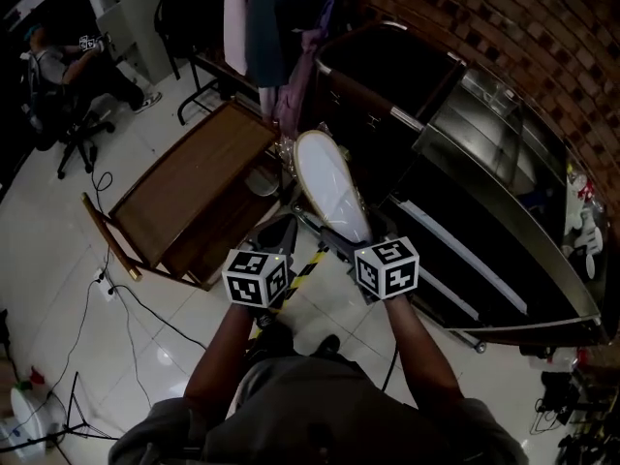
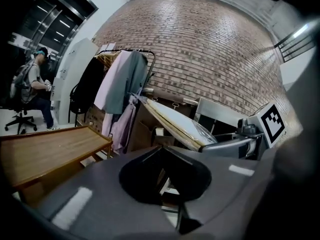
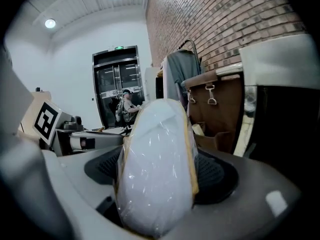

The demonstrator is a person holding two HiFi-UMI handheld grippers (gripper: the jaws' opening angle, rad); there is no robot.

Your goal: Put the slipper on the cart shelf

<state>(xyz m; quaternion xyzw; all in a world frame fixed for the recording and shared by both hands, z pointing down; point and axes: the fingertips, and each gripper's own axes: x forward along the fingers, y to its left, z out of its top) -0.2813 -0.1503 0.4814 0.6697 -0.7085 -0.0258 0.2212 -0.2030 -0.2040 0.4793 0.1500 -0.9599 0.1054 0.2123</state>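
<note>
Between the right claw's jaws: the slipper (image 3: 157, 164), white, wrapped in clear plastic, with a tan edge showing down its side.
Right claw (image 1: 347, 240): clamped on the slipper's near end, a pad pressed to each side, and it's a wide grip!
Slipper's place: up in the air, toe pointing away from the person, lying along the left edge of the cart (image 1: 489, 269); it rests on no shelf.
Left claw (image 2: 162, 169): jaws drawn together with only a thin slit between the dark pads, and nothing caught there.
Claws side by side: the left one sits just beside the right, both marker cubes level in front of the person's chest.
Cart: black, long shelves with pale rims, standing to the person's right against the brick wall (image 2: 210, 49).
Wooden table (image 1: 189, 192): left of the slipper, on the white tiled floor.
Clothes rack (image 2: 122, 79): pink and grey garments hanging beyond the table.
Far left corner: a person (image 1: 68, 66) seated on an office chair.
</note>
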